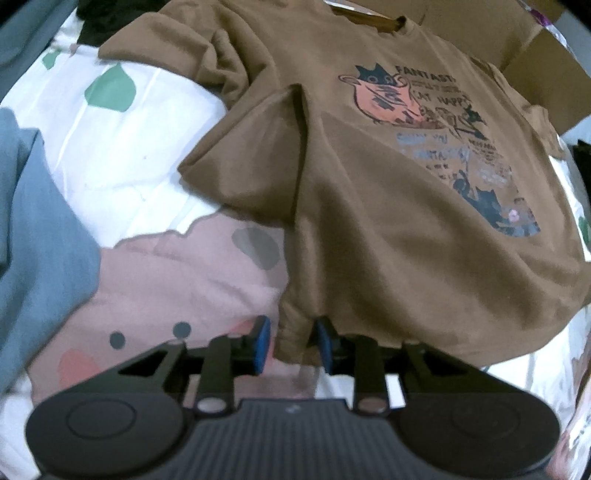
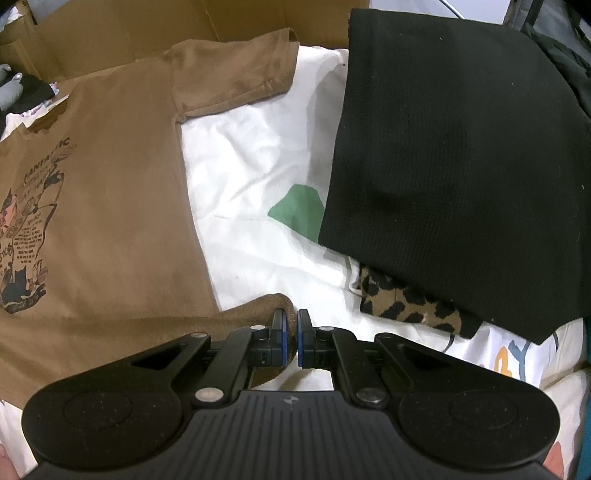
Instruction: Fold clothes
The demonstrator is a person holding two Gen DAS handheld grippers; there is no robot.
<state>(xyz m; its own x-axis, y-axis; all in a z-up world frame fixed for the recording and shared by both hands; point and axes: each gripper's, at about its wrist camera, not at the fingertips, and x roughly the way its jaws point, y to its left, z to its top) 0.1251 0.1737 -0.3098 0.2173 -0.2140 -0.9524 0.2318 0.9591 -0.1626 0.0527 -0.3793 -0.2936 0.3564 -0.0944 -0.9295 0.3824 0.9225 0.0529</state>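
Observation:
A brown T-shirt [image 1: 388,221] with a cartoon print lies face up on the bedsheet [image 1: 110,147]. Its left sleeve [image 1: 251,147] is folded in over the body. My left gripper [image 1: 293,343] is at the shirt's bottom hem, and a bunched fold of the hem sits between its blue pads [image 1: 263,343]. A taut ridge runs up the cloth from there. In the right wrist view my right gripper [image 2: 291,332] is at the other bottom corner of the T-shirt [image 2: 110,221]. Its jaws are nearly together and pinch the hem corner [image 2: 275,301].
A folded black garment [image 2: 461,166] lies on a leopard-print piece [image 2: 406,306] to the right of the shirt. Brown cardboard [image 2: 129,26] stands behind the shirt. Blue-grey cloth [image 1: 40,240] lies along the left side of the bed.

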